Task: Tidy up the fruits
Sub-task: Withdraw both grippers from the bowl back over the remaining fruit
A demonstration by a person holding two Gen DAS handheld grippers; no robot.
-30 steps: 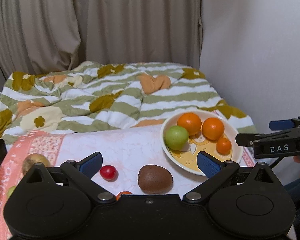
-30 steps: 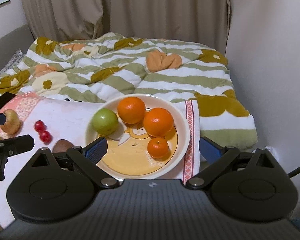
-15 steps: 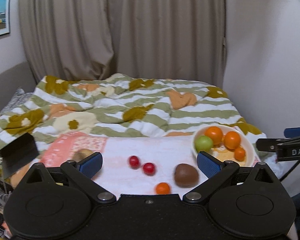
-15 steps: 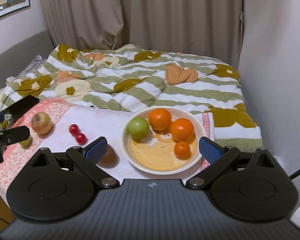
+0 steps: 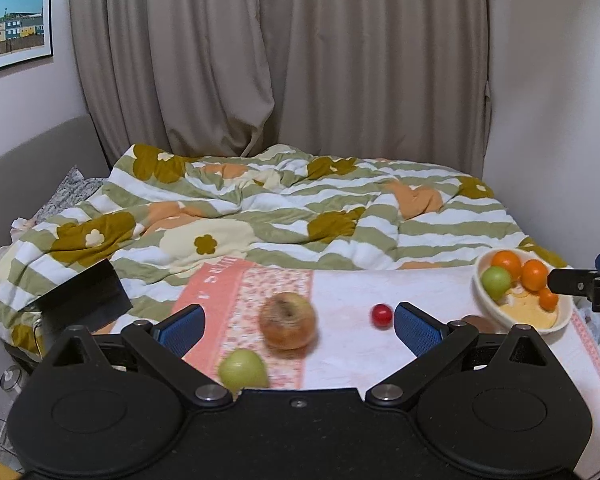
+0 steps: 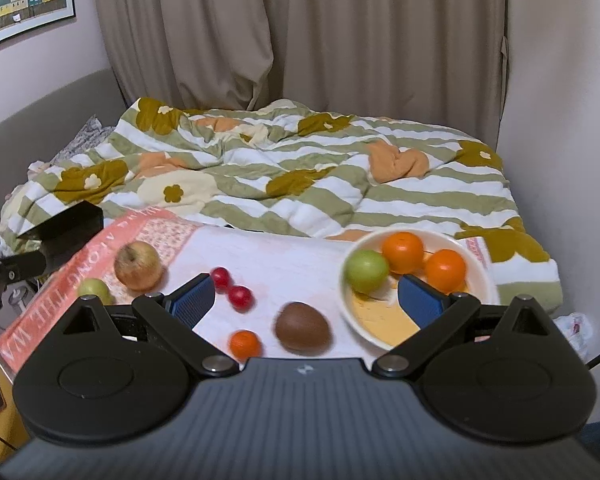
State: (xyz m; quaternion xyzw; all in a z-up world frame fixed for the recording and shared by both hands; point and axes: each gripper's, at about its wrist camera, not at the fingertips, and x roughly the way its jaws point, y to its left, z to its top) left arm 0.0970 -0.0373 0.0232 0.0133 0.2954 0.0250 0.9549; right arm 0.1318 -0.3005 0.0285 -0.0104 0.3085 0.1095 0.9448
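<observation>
Both tools empty. Our left gripper (image 5: 296, 326) hung over the left part of the towel (image 6: 284, 264), jaws spread wide, nothing between them. Our right gripper (image 6: 304, 300) likewise gaped, holding nothing, near edge of the towel.

Bowl (image 6: 480, 264) at the right end held a green apple (image 6: 366, 271), two oranges (image 6: 403, 246) and, in the left view, a small orange (image 5: 548, 299).

Loose on the towel: brown apple (image 5: 287, 321) far left, small green fruit (image 5: 243, 369) just near of it, two cherry tomatoes (image 6: 240, 297) mid-towel, a little orange (image 6: 244, 343) and kiwi (image 6: 302, 331) near edge, the kiwi just left of the bowl.

We judged the step to be reaching for the next loose fruit. The left tool pointed at the brown apple; it would need to go forward and down, straddle it, then close. The apple is round, so it may roll.

Hard to make out: motion blur softened the apple and tomatoes. The left tool's finger hid most of the kiwi in its own view, where only one tomato showed. The right finger covered the bowl's middle. The dark box (image 5: 84, 300) at far left we could not identify.
</observation>
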